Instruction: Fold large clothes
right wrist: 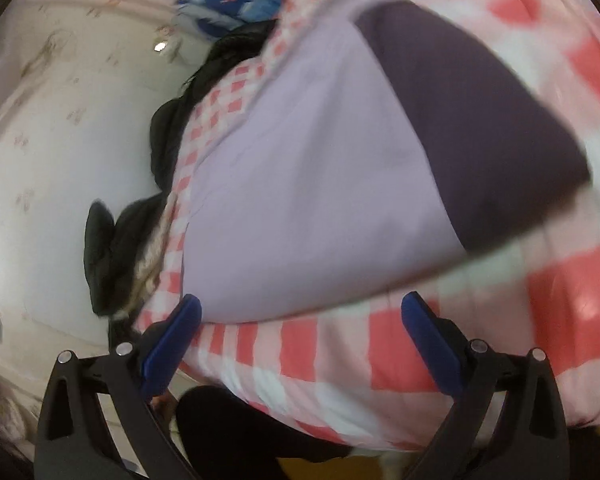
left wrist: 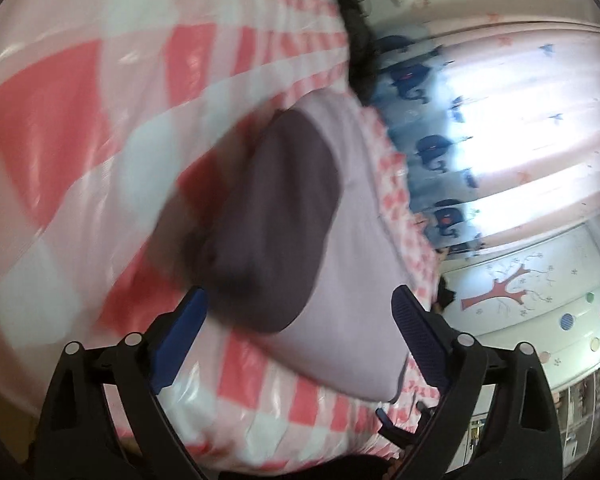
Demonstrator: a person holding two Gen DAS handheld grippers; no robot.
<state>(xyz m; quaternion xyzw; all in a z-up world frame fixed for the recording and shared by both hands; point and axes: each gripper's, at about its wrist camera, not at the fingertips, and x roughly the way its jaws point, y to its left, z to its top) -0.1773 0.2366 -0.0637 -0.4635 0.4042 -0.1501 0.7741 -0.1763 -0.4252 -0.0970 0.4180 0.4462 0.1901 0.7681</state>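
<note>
While both tongs, left (left wrist: 300, 304) and right (right wrist: 300, 312), hang wide apart with nothing gripped, the lilac-and-dark top (right wrist: 320, 184) lies folded flat on the checked bed (right wrist: 560, 280), probably so they can pick fresh edges.

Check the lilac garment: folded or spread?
Folded: the lilac garment lies as a compact block, its dark purple part on top, on the checked bedcover.
</note>
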